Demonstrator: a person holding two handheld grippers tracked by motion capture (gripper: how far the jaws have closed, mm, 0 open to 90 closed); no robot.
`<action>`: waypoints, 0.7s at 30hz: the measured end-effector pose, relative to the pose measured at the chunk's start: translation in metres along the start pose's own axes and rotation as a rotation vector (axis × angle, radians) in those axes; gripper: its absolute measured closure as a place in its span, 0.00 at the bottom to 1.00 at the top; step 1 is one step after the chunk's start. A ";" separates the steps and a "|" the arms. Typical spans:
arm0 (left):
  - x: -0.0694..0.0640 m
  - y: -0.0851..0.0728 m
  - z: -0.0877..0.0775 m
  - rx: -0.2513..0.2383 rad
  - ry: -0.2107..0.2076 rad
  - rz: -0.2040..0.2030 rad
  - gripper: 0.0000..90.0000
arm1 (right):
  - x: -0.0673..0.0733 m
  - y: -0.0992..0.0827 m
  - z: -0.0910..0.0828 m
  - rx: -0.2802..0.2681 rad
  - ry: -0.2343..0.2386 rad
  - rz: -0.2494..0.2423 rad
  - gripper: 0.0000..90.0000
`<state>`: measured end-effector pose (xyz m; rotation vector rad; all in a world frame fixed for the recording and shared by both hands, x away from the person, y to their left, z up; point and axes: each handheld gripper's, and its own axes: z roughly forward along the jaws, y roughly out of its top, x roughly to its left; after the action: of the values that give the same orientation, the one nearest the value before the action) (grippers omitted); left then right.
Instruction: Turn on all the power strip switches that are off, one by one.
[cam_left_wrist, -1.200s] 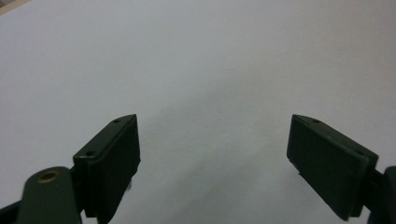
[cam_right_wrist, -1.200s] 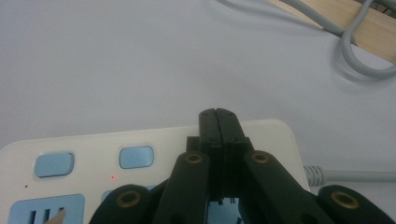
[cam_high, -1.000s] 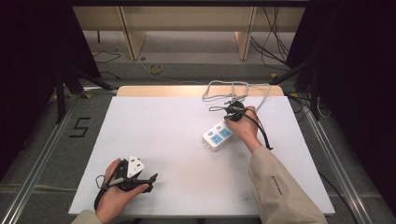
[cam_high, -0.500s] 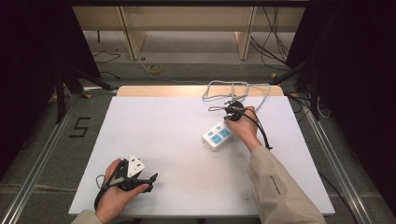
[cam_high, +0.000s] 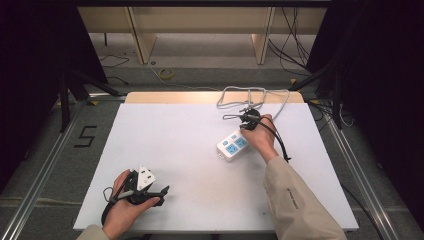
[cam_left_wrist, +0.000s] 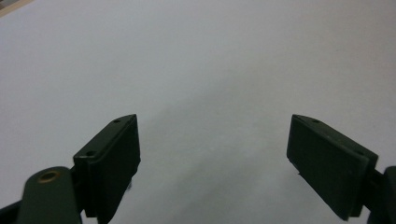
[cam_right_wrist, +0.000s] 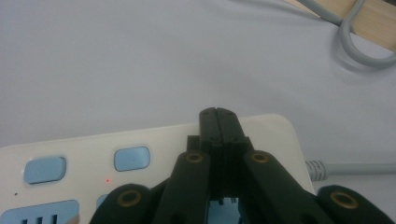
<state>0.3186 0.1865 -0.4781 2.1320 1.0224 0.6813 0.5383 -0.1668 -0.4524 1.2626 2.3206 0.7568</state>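
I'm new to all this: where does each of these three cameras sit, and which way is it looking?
High view: above the person's side, looking forward and down on the white table; forearms, both hands, left gripper.
Left gripper view: rides the left gripper, facing bare table between open jaws.
Right gripper view: rides the right gripper, jaws shut over the power strip.
Shared: power strip in high and right gripper views.
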 end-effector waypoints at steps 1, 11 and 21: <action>0.000 0.000 0.000 0.000 0.000 -0.001 0.19 | -0.001 -0.001 0.000 -0.004 0.003 0.003 1.00; 0.000 0.000 0.000 0.000 0.001 -0.002 0.19 | -0.001 -0.001 -0.001 -0.005 0.007 0.006 1.00; 0.001 -0.001 0.000 -0.001 0.003 -0.002 0.19 | -0.001 -0.001 -0.001 -0.006 0.010 0.023 1.00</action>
<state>0.3185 0.1874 -0.4782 2.1290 1.0258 0.6841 0.5376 -0.1686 -0.4522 1.2875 2.3138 0.7789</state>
